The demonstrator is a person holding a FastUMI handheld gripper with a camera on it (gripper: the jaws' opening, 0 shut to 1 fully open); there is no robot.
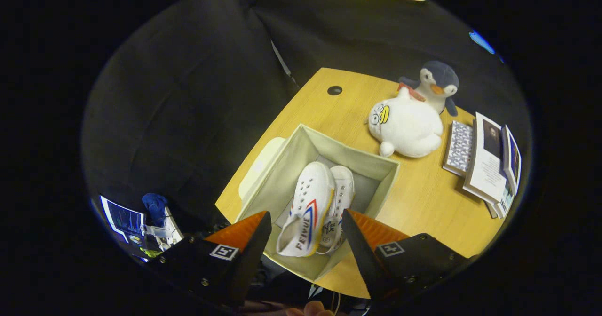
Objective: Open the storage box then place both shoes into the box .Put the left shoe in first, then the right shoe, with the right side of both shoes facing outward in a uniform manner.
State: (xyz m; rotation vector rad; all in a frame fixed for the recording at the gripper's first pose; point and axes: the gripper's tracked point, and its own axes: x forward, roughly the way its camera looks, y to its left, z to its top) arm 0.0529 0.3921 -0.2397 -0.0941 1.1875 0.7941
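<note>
An open fabric storage box point(371, 163) stands on the wooden table point(423, 212). Two white canvas shoes lie inside it, side by side on their sides. The nearer shoe point(308, 208) shows red and blue stripes and lettering on its upward side. The second shoe point(342, 191) lies just behind it, partly covered. My gripper point(305, 222) hovers above the box's near end, open, with its fingers spread to either side of the shoes and nothing between them. The box's lid point(258, 165) rests flat beside the box's left wall.
A white plush toy point(407, 125) and a grey penguin plush point(437, 85) sit beyond the box on the table. Stacked books and booklets point(484, 161) lie to the right. A monitor point(123, 222) and clutter sit low on the left, off the table.
</note>
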